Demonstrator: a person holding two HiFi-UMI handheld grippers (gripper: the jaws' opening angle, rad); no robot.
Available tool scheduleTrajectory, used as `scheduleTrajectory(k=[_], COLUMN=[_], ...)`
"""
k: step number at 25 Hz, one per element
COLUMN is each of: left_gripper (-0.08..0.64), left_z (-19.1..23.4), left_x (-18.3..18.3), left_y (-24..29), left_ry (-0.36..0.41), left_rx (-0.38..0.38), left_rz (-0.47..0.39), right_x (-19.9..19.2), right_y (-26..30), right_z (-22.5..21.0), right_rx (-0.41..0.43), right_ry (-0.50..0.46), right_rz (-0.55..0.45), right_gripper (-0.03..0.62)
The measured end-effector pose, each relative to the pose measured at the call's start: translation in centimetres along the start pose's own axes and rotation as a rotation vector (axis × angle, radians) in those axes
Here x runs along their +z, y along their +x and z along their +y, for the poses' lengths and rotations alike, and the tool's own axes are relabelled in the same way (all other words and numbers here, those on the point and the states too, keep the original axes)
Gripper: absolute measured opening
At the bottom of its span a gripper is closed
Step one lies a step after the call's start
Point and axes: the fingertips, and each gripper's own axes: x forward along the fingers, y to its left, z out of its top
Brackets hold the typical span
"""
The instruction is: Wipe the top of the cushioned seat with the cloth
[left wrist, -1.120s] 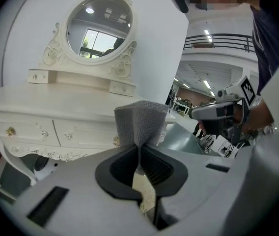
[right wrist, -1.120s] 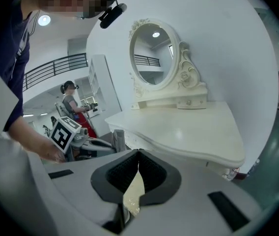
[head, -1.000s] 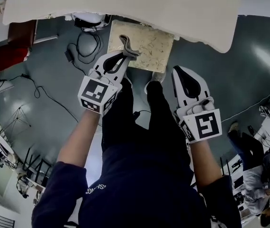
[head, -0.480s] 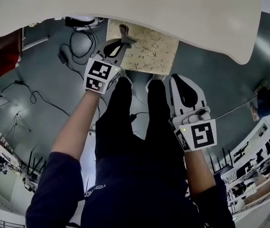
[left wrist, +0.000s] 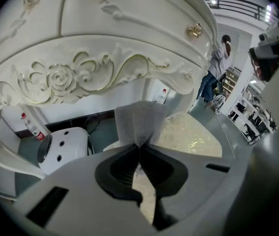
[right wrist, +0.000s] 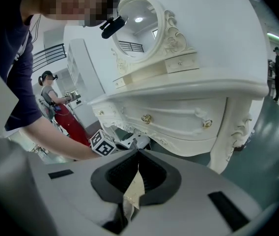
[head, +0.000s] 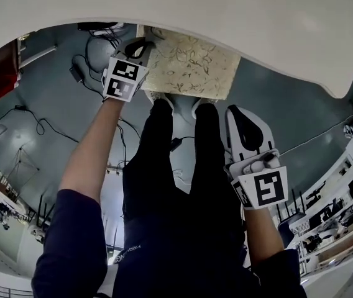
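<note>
The cushioned seat (head: 192, 67) is a cream square with a gold pattern, half tucked under the white dressing table (head: 164, 5). My left gripper (head: 140, 46) is at the seat's far left corner, right under the table's edge. It is shut on a pale grey cloth (left wrist: 139, 124) that sticks up past the left gripper (left wrist: 139, 147); the seat (left wrist: 191, 136) lies just beyond and to the right. In the head view the cloth is hidden. My right gripper (head: 234, 110) hangs shut and empty, short of the seat's near right corner; the right gripper (right wrist: 138, 154) faces the table.
The carved table apron (left wrist: 80, 77) hangs low over the seat's far side. A white rounded appliance (left wrist: 63, 149) sits on the floor under the table, with black cables (head: 89, 67) beside it. The person's legs (head: 176, 166) stand before the seat. People stand far off.
My left gripper has carried the cloth away from me along the seat's left side, up to the table's edge. The right gripper has barely moved.
</note>
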Motion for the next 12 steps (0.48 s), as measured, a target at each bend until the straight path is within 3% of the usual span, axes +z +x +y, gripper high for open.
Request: scheduleTrajectory(k=[6,12], left_gripper=[0.020,0.020], left_z=[1.5,0.1], left_x=[-1.7,-1.1], left_y=[2.4,3.9], left_ry=[0.015,0.004], left_rx=[0.039,0.046], left_rz=[0.056,0.072], right_x=[-1.2,-2.4], right_y=[0.3,0.2], right_z=[-0.9,-2.0], right_rx=[0.006,0.029], right_ry=[0.029,0.048], right_rz=[0.007,0.000], right_gripper=[0.026,0.026])
